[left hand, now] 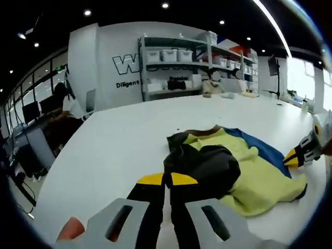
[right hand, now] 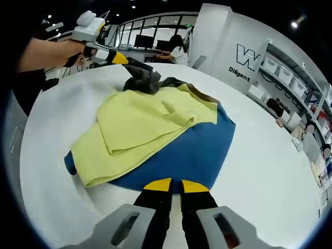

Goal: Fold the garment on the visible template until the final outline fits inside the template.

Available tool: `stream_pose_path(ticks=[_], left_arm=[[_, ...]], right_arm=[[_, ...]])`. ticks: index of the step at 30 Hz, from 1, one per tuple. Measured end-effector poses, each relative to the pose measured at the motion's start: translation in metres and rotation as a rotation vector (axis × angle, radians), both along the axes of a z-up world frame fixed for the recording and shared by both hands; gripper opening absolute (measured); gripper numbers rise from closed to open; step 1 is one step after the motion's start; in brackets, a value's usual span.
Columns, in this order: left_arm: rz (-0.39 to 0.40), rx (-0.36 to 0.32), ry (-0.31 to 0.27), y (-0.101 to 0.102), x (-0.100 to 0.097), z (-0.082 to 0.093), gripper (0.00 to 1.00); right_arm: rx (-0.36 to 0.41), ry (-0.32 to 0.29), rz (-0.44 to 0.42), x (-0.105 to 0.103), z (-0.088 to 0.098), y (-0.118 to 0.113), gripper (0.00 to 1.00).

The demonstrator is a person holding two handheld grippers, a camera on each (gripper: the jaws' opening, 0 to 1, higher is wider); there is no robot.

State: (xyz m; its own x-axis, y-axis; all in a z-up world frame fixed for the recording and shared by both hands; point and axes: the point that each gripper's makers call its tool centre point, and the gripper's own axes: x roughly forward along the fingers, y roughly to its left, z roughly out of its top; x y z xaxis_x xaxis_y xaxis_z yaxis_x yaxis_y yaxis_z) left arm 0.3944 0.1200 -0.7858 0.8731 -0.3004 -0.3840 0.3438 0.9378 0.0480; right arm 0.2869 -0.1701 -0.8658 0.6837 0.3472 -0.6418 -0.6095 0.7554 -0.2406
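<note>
Currently, notes by view.

Left gripper view
- Left gripper (left hand: 166, 180): jaws drawn together, yellow tips touching the dark cloth just ahead; whether any fabric is pinched between them I cannot tell.
- Garment (left hand: 249, 171): lies on the white desk (left hand: 114, 140) straight ahead of the left gripper and off to its right; yellow body spread flat, a dark sleeve or collar part (left hand: 205, 166) bunched nearest the tips.
- Template (left hand: 267, 150): a blue sheet showing beyond the yellow cloth, on the far right side.
- Right gripper (left hand: 303, 153): comes in from the right, near the garment's far edge.
- Why so (judgement): the dark part sits bunched at the tips because it is probably the piece to fold in next.

Right gripper view
- Right gripper (right hand: 175, 185): jaws close together, tips at the blue template's (right hand: 192, 150) near edge, holding nothing I can make out.
- Garment (right hand: 145, 124): ahead of the gripper, yellow panels folded over each other; its left hem hangs past the blue edge.
- Left gripper (right hand: 116, 57): far ahead to the left, held in a hand (right hand: 49, 52), at the dark bunched cloth (right hand: 142, 78).
- Why so (judgement): the two grippers are at opposite sides of the garment, so each can work its own edge; the outline does not yet fit the template.
</note>
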Motion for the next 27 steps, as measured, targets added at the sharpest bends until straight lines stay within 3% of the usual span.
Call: stream_pose_path(ticks=[14,27], left_arm=[[0.143,0.057,-0.038,0.102,0.004,0.010,0.00],[0.234,0.090,-0.049,0.157,-0.002,0.005,0.00]], right_arm=[[-0.010,-0.001,0.005,0.000,-0.001,0.000,0.01],[-0.016,-0.002,0.008,0.000,-0.001,0.001,0.00]])
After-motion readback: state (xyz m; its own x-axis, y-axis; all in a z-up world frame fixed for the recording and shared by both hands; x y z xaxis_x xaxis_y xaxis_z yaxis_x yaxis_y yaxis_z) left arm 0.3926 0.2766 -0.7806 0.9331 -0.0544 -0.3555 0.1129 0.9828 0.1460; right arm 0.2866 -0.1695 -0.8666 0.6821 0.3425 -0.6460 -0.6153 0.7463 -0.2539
